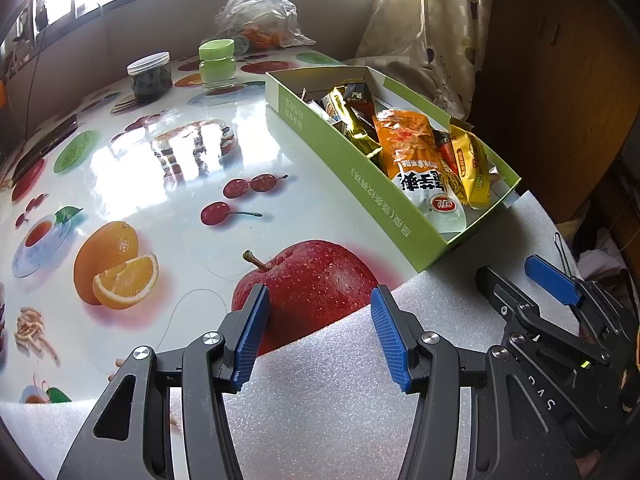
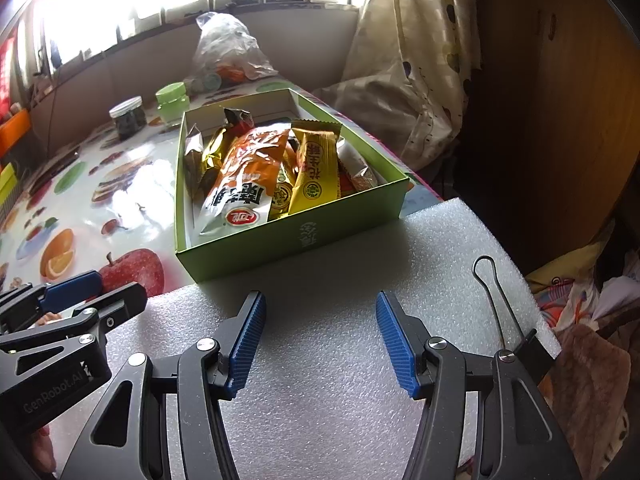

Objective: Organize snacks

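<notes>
A green cardboard box [image 1: 360, 184] [image 2: 288, 236] stands on the fruit-print table and holds several snack packets: a big orange and white one [image 1: 416, 160] [image 2: 244, 176], a yellow one [image 1: 476, 164] [image 2: 316, 168] and gold ones [image 1: 352, 124] [image 2: 208, 156]. My left gripper [image 1: 320, 332] is open and empty, low over the white foam sheet [image 1: 340, 392] in front of the box. My right gripper [image 2: 320, 336] is open and empty over the same foam sheet [image 2: 320, 280], just short of the box. Each gripper shows in the other's view, the right [image 1: 528, 280] and the left [image 2: 92, 292].
At the far side stand a dark-filled jar with a white lid [image 1: 150, 76] [image 2: 128, 118], a green jar [image 1: 217, 62] [image 2: 173, 100] and a clear plastic bag [image 1: 260, 12] [image 2: 228, 48]. A curtain [image 1: 432, 20] [image 2: 420, 60] hangs at the right. A binder clip [image 2: 500, 308] grips the foam edge.
</notes>
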Available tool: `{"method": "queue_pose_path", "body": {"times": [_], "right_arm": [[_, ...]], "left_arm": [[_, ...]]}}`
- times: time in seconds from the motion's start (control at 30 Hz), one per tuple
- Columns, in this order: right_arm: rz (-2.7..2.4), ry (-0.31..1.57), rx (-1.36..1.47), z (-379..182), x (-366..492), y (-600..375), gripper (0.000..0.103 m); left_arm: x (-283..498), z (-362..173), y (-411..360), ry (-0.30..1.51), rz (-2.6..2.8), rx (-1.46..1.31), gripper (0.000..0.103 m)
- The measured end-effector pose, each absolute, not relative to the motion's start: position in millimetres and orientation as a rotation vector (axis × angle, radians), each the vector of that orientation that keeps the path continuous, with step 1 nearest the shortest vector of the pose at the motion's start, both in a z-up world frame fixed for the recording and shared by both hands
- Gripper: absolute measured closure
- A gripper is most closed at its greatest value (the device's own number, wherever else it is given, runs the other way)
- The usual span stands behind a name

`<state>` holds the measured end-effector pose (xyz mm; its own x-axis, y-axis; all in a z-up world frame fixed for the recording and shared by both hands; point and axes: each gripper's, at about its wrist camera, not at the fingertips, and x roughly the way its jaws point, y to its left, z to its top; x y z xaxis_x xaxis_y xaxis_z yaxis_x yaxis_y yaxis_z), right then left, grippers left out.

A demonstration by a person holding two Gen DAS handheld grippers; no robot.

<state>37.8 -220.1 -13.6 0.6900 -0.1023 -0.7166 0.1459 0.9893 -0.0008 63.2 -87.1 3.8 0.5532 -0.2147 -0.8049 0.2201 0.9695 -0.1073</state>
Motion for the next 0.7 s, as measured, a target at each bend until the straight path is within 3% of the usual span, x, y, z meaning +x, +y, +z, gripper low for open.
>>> {"method": "queue_pose_path", "body": {"times": [0.7], "right_arm": [[-0.141,0.797,0.059,-13.7,37.8,-220.9,0.046]], "left_arm": [[63.1,4.0,-86.9,0.95,-0.256,0.008,0.049]]}}
